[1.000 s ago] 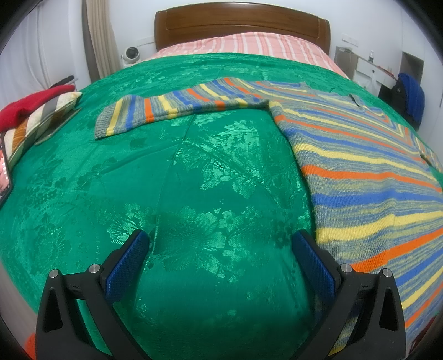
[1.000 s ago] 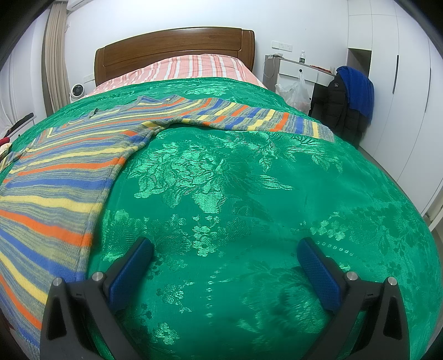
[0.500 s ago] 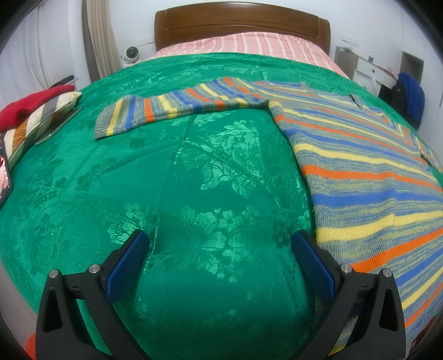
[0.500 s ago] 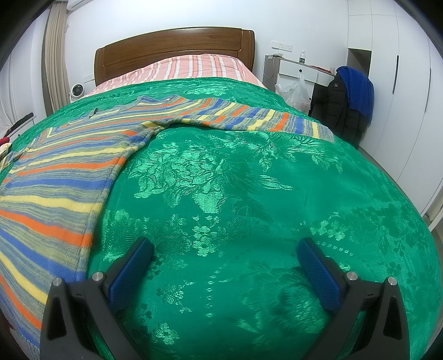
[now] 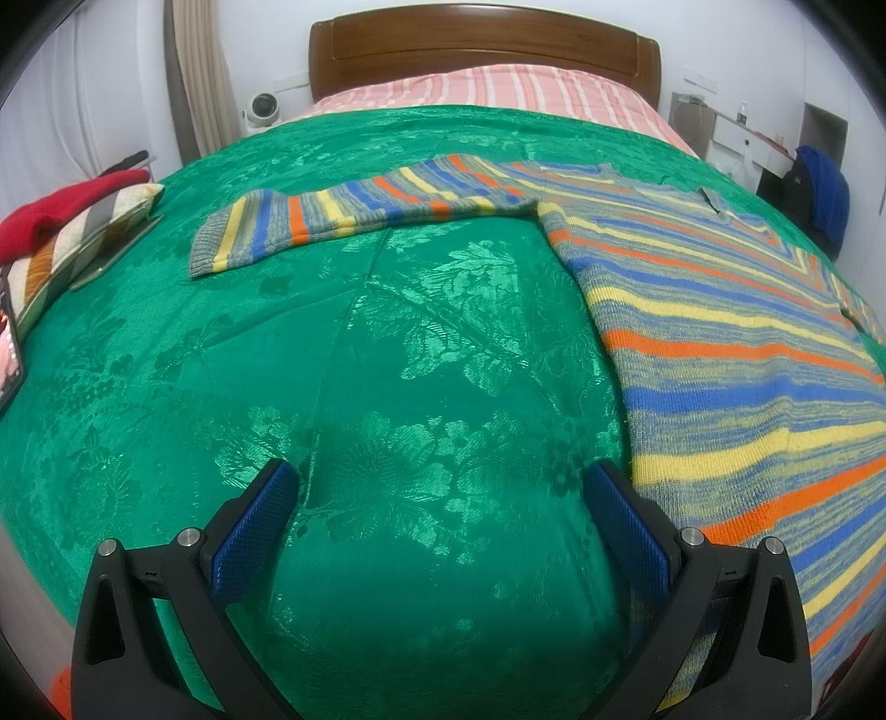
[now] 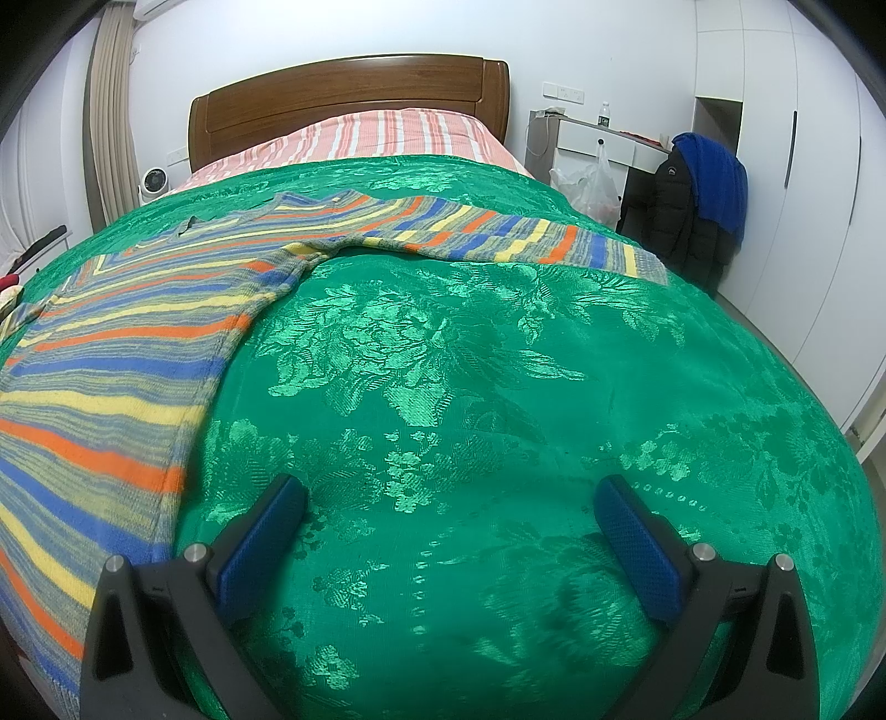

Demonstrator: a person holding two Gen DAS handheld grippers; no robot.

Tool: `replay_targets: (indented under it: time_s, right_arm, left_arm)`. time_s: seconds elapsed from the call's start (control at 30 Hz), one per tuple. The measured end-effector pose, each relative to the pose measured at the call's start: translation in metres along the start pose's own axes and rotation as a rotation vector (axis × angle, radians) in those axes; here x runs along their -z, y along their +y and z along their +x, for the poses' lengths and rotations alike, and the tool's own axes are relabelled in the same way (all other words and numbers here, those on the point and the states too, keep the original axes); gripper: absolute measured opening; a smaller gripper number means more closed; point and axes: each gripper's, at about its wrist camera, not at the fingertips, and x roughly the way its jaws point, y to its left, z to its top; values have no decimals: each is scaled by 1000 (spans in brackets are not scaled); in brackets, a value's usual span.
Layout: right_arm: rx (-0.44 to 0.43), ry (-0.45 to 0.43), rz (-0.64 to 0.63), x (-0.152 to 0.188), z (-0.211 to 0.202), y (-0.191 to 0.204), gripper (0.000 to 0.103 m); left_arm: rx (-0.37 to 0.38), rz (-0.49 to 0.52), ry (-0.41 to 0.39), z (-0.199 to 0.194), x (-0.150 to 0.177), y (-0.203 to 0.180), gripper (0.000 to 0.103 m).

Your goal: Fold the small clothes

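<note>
A striped knit sweater (image 5: 736,354) in blue, yellow, orange and grey lies flat on a green bedspread (image 5: 343,387). Its left sleeve (image 5: 354,213) stretches out to the left in the left wrist view. In the right wrist view the sweater body (image 6: 111,382) lies at the left and its other sleeve (image 6: 498,238) stretches to the right. My left gripper (image 5: 440,498) is open and empty above the bedspread, left of the sweater's side edge. My right gripper (image 6: 451,512) is open and empty above the bedspread, right of the sweater's side edge.
A wooden headboard (image 5: 482,50) and a pink striped sheet (image 5: 498,94) lie at the far end. A striped pillow with a red cloth (image 5: 66,221) sits at the bed's left edge. A dark jacket with a blue garment (image 6: 698,199) hangs by a white desk at the right.
</note>
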Motion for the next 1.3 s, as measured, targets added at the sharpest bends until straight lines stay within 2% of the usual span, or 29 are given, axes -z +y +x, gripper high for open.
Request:
replay_targets:
  time_s: [0.17,0.3,0.37,0.5,0.53,0.57,0.67,0.8,0.97,1.03,1.07,1.1,1.13,1.17,1.23,1.3]
  right_arm:
    - [0,7,0,-1,-1,0,103]
    - [-73,156,21,-25,-1,-11,103]
    - [-189,200,115,-51,-3,-38,102]
    - [-261,152,348,-105,1,-110,103]
    - [-324,182,448,-117,15,-135,103]
    - [-353,211,502,-121,25,-148,102]
    - [-372,278,709,-124,66,-196,95]
    - [-389,303,804,-122,100,-221,82]
    - [-395,291,834,-124,117,-228,78]
    - [-398,286,854,-123,124,-229,68]
    - [-394,290,865,-122,128,-229,58]
    - [-383,300,874,-121,132,-227,39]
    - [-365,321,875,-120,135,-227,27]
    - [-347,335,873,-120,135,-227,2]
    - [-341,288,840,-135,120,-218,3]
    - [-358,245,742,-158,103,-200,3]
  left_arm:
    - [1,0,3,0,0,0,103]
    - [9,2,6,0,1,0,103]
    - [6,1,6,0,2,0,103]
    - [3,-2,9,0,1,-1,103]
    - [2,-3,10,0,1,-1,103]
    - [2,-4,11,0,1,-1,103]
    - [-2,-8,12,-1,1,-1,103]
    - [-4,-8,11,-1,1,-1,103]
    - [-5,-8,10,-1,1,-1,103]
    - [-5,-9,10,-1,1,-1,103]
    - [-4,-8,11,-1,1,-1,103]
    - [-4,-8,11,-1,1,-1,103]
    - [-3,-8,11,-1,1,-1,103]
    - [-3,-8,11,-1,1,-1,103]
    - [-3,-9,11,-1,1,-1,103]
    - [-3,-12,9,-1,1,-1,103]
